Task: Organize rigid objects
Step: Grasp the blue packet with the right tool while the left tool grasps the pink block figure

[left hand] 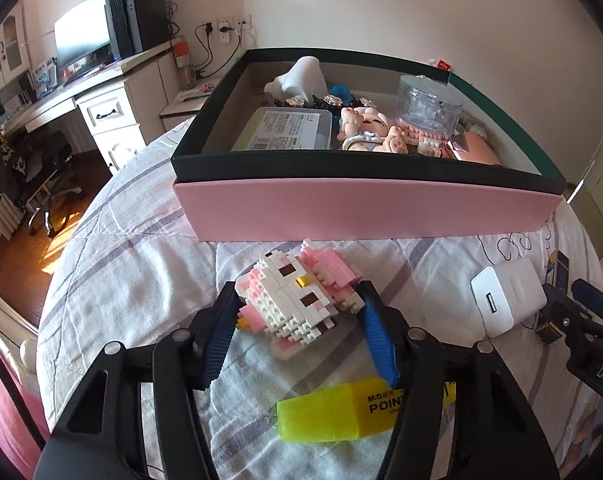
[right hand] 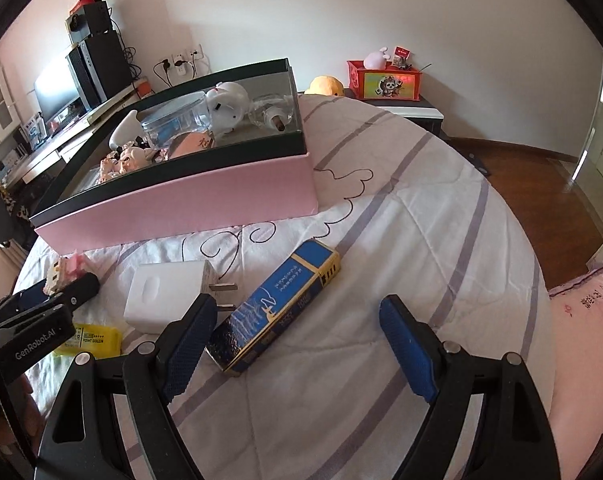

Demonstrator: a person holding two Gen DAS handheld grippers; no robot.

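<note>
Right now the left claw (left hand: 297, 312) is closing round a pink-and-white toy cat built of small plastic bricks (left hand: 297, 292), lying on the white quilted bed w/ grey stripes (left hand: 141, 264), centre of the left wrist view, just below the pink cardboard box w/ dark green rim (left hand: 361, 208). Both blue pads are sitting against the toy's left and right flanks, so the claw is gripping it at about half width, not yet lifting.

Handling, as a judgement: the brick toy is looking light and stiff but fragile; studs and ears could be popping off under a hard squeeze. Best hold is across the solid head block, not the pink ears or thin edges. Ribbed pads should be biting well on the studs, so slipping is less likely than crumbling.

Other bits: a translucent yellow plastic case w/ black print (left hand: 341, 412) is lying at lower centre, a white square USB charger (left hand: 505, 300) at right.

In the right wrist view the right claw (right hand: 297, 340) is standing wide, holding nothing, hovering over a blue-and-yellow printed carton (right hand: 277, 300) near frame centre. That carton is looking light, smooth, prob. a bit slippery and crushable; the long narrow sides seem the best place to be gripping.
</note>
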